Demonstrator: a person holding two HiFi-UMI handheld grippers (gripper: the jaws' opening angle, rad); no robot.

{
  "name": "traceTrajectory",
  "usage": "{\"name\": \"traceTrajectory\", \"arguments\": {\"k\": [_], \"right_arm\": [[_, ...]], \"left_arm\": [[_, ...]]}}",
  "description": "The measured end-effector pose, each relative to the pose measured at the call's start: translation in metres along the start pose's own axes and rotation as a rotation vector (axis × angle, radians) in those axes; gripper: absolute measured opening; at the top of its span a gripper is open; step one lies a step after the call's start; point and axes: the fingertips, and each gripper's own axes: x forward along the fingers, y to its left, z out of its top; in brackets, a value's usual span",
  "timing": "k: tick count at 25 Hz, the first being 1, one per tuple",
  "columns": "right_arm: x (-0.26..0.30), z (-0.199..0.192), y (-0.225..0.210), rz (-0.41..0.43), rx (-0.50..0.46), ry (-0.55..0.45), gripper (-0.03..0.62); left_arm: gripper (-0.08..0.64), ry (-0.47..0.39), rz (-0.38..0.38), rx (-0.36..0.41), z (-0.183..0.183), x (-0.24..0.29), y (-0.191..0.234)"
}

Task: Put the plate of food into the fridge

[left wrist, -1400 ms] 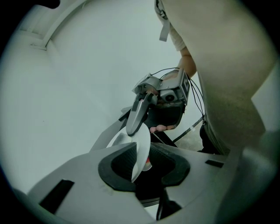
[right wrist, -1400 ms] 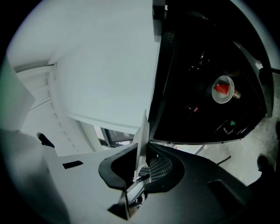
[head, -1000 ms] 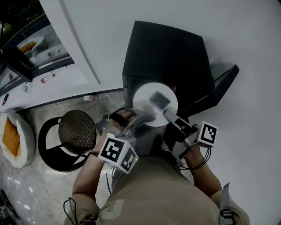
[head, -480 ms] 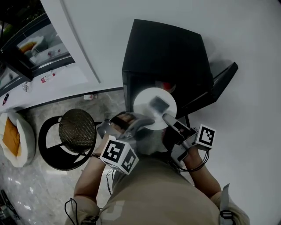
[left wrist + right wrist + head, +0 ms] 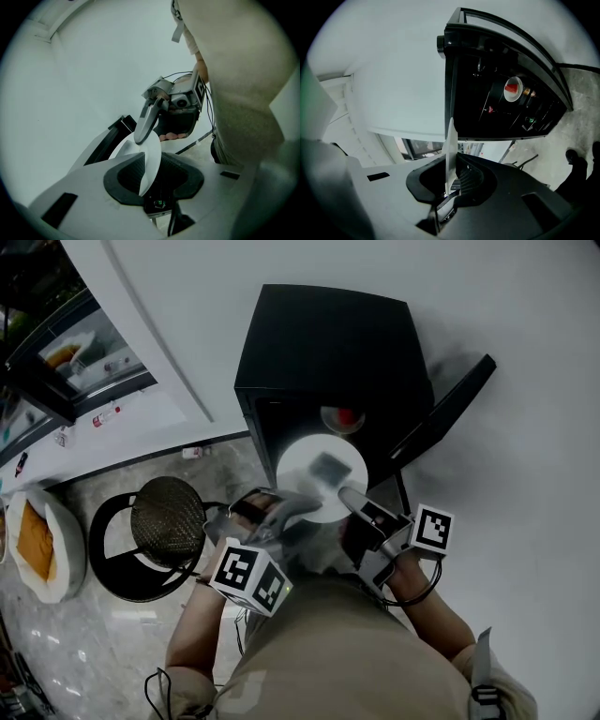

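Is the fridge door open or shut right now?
Open: the door stands out at the right, and a bowl shows inside the fridge.

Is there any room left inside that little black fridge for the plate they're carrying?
Probably. Inside the fridge only a small bowl with something red shows; the dark space around it looks bare, though dim. It is crowded at the opening, where the plate, left gripper and right gripper bunch beside the open door.

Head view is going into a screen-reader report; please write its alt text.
Seen from above, a person holds a white plate with the left gripper and the right gripper at the open front of a black fridge, its door swung aside.
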Motion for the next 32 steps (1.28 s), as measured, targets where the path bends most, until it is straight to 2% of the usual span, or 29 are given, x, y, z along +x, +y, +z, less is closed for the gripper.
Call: {"name": "traceTrajectory", "arguments": {"k": [14, 27, 32], "right_arm": [[-0.059, 0.007, -0.012, 0.002, 0.013, -0.006, 0.044], [-0.083, 0.003, -0.017, 0.019, 0.015, 0.02, 0.044], [-0.089, 0.005, -0.018, 0.019, 0.014, 0.016, 0.044]], "left_arm": [[0.104, 0.031, -0.013, -0.022, 0.043, 0.024, -0.033], [0.11, 0.068, 0.019, -0.067, 0.059, 0.027, -0.051], [0.117, 0.065, 0.054, -0.094, 0.061, 0.021, -0.05]]}}
